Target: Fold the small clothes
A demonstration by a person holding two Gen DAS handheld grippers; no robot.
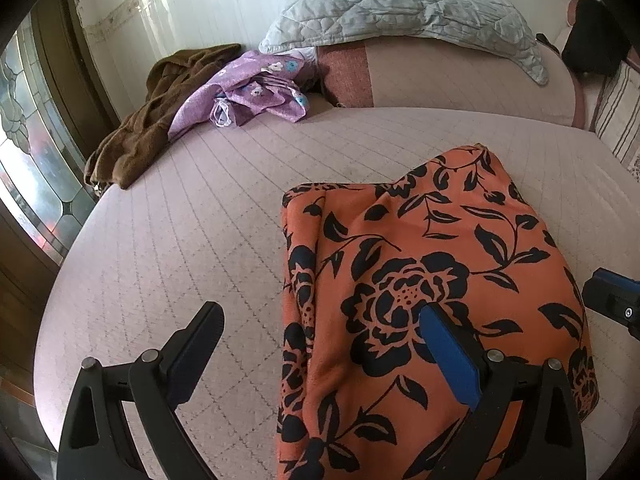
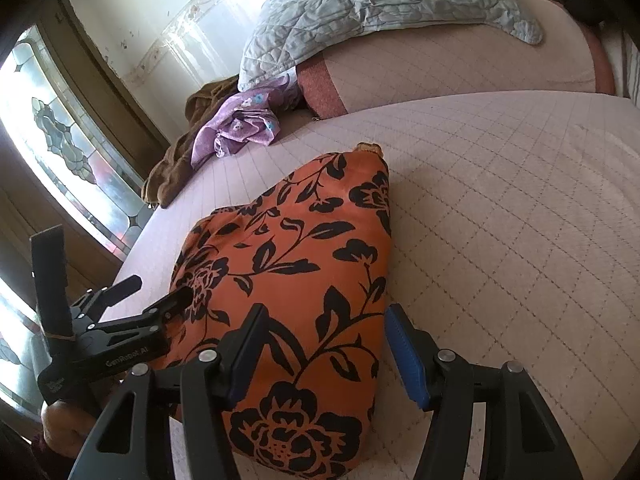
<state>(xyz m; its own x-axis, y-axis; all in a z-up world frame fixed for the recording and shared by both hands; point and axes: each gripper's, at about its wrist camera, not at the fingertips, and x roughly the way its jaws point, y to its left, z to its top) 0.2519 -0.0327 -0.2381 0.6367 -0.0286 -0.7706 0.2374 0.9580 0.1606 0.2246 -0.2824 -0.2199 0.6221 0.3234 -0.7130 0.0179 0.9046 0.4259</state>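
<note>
The orange floral garment lies folded on the pink quilted bed, and both grippers hover over its near edge. Left gripper gapes wide, straddling the left fold; right gripper is spread too, holding nothing. Best move, I reckon: pinch the near edge evenly and lift together. Count: one orange garment, two grippers, one purple floral garment, one brown garment, one grey quilted pillow.

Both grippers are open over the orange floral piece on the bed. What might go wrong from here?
1. The orange black-flowered folded garment lies puffed and uneven; a pinch from the right gripper may catch only the top layer and undo the fold.
2. The left gripper straddles the garment's left edge, so closing could drag the pale quilted bed cover along.
</note>
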